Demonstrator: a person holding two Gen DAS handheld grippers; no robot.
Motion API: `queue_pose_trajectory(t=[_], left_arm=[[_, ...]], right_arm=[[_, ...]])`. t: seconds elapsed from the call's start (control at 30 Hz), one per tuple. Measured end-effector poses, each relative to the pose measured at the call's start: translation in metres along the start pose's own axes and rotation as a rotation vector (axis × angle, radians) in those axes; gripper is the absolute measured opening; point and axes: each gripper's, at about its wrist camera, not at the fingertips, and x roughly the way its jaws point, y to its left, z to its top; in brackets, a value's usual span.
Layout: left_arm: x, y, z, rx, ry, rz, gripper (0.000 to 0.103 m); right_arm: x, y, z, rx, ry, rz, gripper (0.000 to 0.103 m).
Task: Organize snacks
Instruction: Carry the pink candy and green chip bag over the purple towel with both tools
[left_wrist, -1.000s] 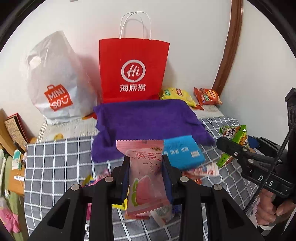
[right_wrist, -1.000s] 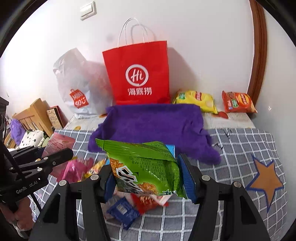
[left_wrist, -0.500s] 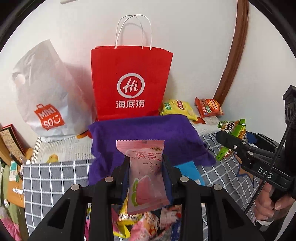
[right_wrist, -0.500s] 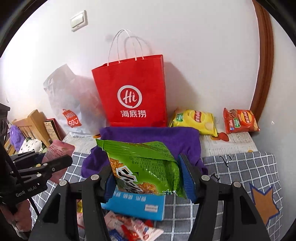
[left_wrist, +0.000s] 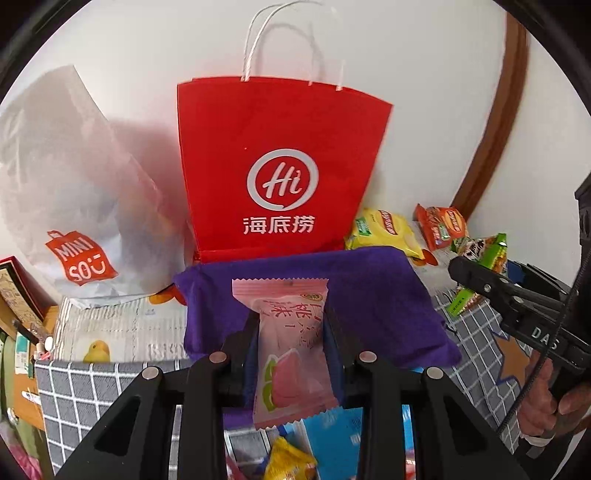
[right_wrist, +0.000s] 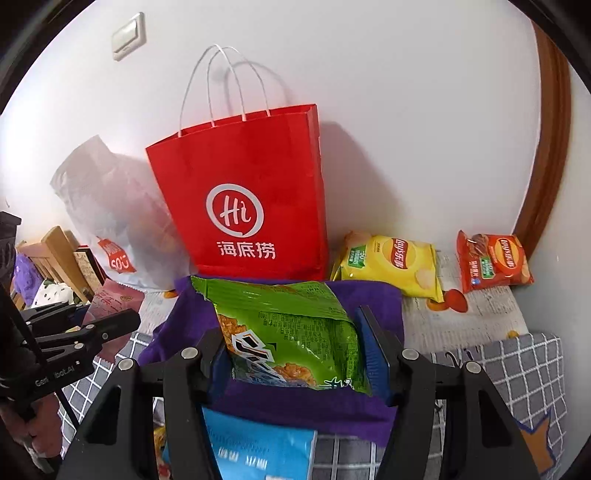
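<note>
Left gripper (left_wrist: 290, 334) clenched on a pink sachet (left_wrist: 291, 350), pinched at mid-length, sachet upright, both ends free; right gripper (right_wrist: 295, 347) clenched on a green snack bag (right_wrist: 286, 332), held across its puffed middle, top seam leaning to the left of that view; both held above the table, over the near edge of a purple cloth (left_wrist: 369, 295).

Directly below: loose snacks on the grey checked tablecloth (right_wrist: 517, 369); a blue packet (right_wrist: 258, 450) and a yellow wrapper (left_wrist: 290, 461), the latter partly cut off by the frame, so what it holds is uncertain.

Risks, as judged: the green bag is air-filled and slick, so it may squirm out of the pads if swung; the sachet is thin film and could slide down; the two grippers sit close side by side, so a sideways move may knock one load against the other.

Further back: a red paper bag (left_wrist: 280, 166) upright against the wall, mouth well above both loads; if it is the goal, the handles (right_wrist: 225, 85) and rim stand in the way; it may tip when nudged. Left of it a white plastic bag (left_wrist: 74, 192); right of it a yellow chip bag (right_wrist: 391, 266) and a red chip bag (right_wrist: 493, 262) lying by the wall.
</note>
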Motion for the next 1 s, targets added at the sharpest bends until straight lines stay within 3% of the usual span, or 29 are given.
queue_pose_trajectory(t=[0.23, 0.47, 1.0], left_arm=[[0.039, 0.009, 0.010, -0.009, 0.030, 0.004, 0.030], [0.077, 0.021, 0.004, -0.012, 0.094, 0.028, 0.030], [0.117, 0.029, -0.011, -0.019, 0.180, 0.044, 0.030]], right_arm=[[0.035, -0.011, 0.012, 0.013, 0.023, 0.008, 0.060], [0.079, -0.027, -0.002, 0.026, 0.084, 0.000, 0.060], [0.131, -0.037, -0.024, -0.017, 0.213, 0.006, 0.059]])
